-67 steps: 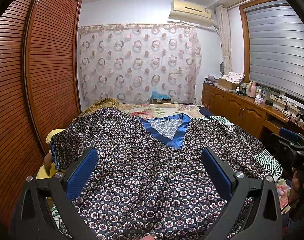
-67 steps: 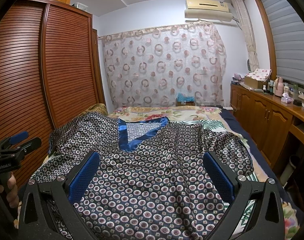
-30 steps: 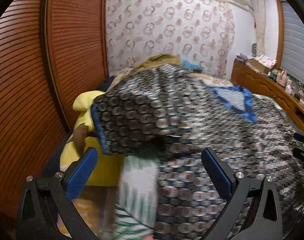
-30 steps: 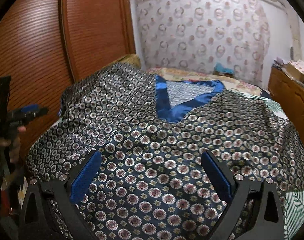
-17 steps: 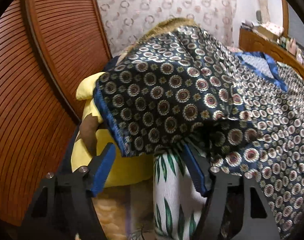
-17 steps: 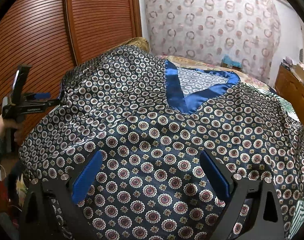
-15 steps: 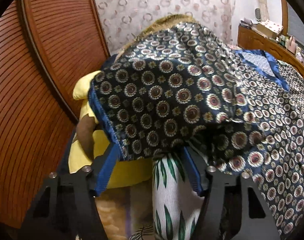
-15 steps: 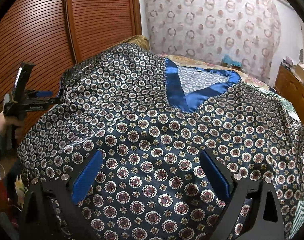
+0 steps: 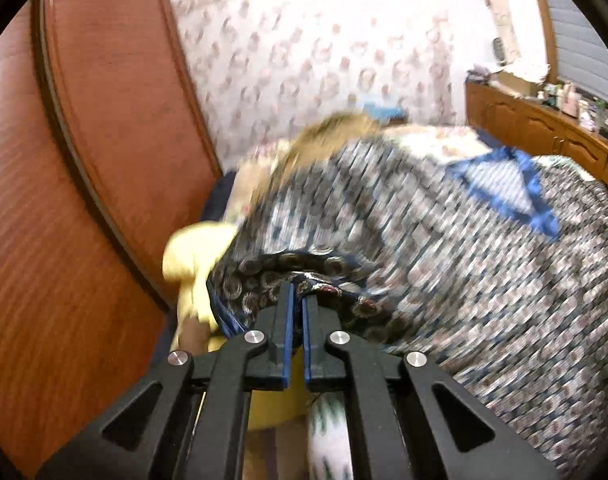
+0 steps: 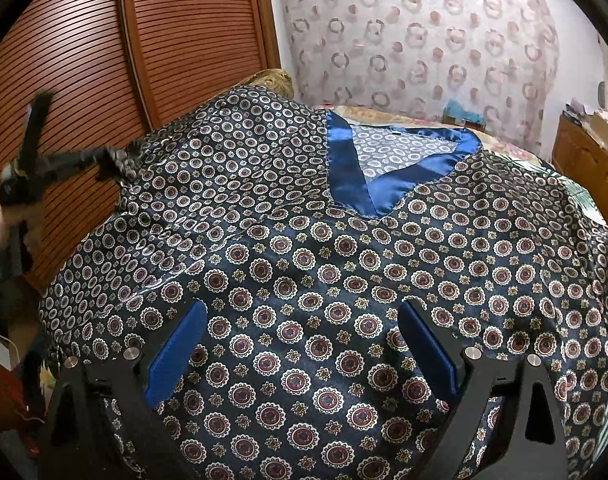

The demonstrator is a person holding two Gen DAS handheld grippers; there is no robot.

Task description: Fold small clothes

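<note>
Gripping the sleeve cuff at the bed's left edge, the left gripper [image 9: 296, 294] has its fingers clamped on the patterned shirt [image 10: 304, 264], which lies spread across the bed [image 10: 580, 192]. The right gripper [image 10: 301, 344] hovers level over the shirt's lower body, fingers wide apart.

My left gripper [image 9: 295, 292], wide open over the shirt's front two seconds ago, has swung out to the sleeve [image 9: 304, 280] and now pinches its cuff edge, jaws nearly together. My right gripper [image 10: 301, 330] has dropped closer over the patterned shirt [image 10: 344, 260], and from there the sleeve end now looks gathered up off the bed.
</note>
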